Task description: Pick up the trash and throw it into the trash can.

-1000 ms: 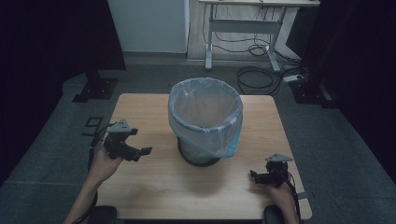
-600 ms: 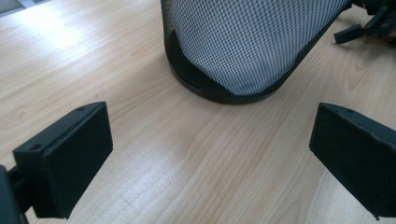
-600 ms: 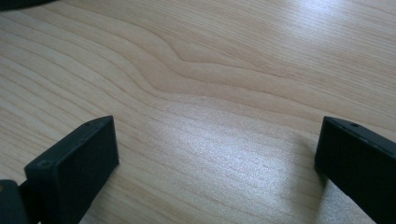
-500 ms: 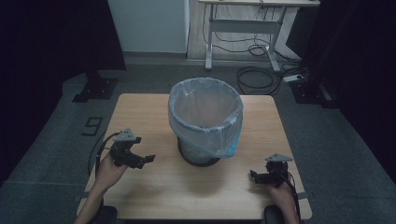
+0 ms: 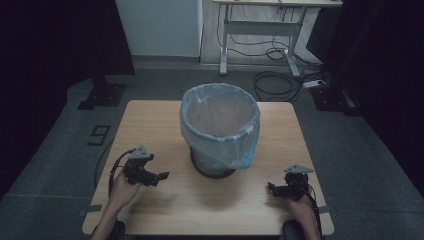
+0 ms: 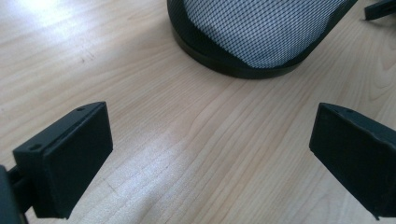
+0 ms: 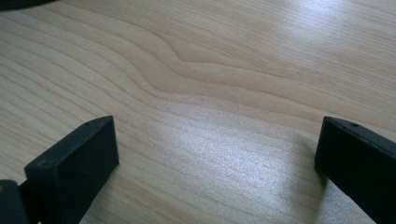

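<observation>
A: Bin [image 5: 220,131] stood mid-table, upright, its liner folded over the rim, nothing else on the table [image 5: 150,117].

B: And the grippers?

A: Left gripper [image 5: 159,177] sat at the near left, jaws wide apart and empty, aimed toward the bin's base. In the left gripper view, that base [image 6: 233,60] lay ahead and a little right of the gap, with bare wood between.

B: The right one?

A: Right gripper [image 5: 272,189] rested low at the near right, jaws likewise spread, holding nothing. Its own view faced plain wood, with just a dark sliver at the top left corner, possibly the bin's foot.

B: Which was closer?

A: The left, I judged; the right lay farther off. The bin's axis ran vertical, so a reach from the left would have met its side wall, not the rim.
</observation>
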A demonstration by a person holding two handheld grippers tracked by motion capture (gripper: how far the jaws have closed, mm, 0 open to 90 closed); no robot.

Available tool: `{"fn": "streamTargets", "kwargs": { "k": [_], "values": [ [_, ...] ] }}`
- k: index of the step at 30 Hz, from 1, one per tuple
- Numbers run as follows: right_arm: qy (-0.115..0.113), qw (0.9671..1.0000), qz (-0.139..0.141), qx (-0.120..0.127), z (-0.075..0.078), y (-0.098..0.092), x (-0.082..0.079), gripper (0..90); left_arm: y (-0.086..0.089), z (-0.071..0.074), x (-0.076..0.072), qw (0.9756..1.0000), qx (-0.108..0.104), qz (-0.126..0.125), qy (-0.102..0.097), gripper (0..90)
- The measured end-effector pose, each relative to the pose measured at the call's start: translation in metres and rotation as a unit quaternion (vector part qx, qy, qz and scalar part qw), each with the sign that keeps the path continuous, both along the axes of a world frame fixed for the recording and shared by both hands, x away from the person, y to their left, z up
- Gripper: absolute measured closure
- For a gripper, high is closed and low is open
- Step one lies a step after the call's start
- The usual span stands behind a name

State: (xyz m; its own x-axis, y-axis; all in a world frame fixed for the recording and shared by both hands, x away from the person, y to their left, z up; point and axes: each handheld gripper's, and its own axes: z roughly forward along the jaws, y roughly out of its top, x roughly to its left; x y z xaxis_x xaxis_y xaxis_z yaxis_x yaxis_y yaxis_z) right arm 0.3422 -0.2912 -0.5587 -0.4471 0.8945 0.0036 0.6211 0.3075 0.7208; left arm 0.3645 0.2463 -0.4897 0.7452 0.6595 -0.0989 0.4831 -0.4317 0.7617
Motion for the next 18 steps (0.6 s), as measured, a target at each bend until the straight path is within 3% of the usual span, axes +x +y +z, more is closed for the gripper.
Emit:
{"fn": "streamTargets", "kwargs": {
  "k": [7,18],
  "values": [
    [0.000,1.0000,0.000,0.000,0.000,0.000,0.000,0.0,-0.001,-0.016,0.001,1.0000,0.005,0.001,0.007,0.0],
    [0.000,1.0000,0.000,0.000,0.000,0.000,0.000,0.0,-0.006,-0.042,-0.002,0.9994,0.029,0.013,0.012,0.0]
  ]
}}
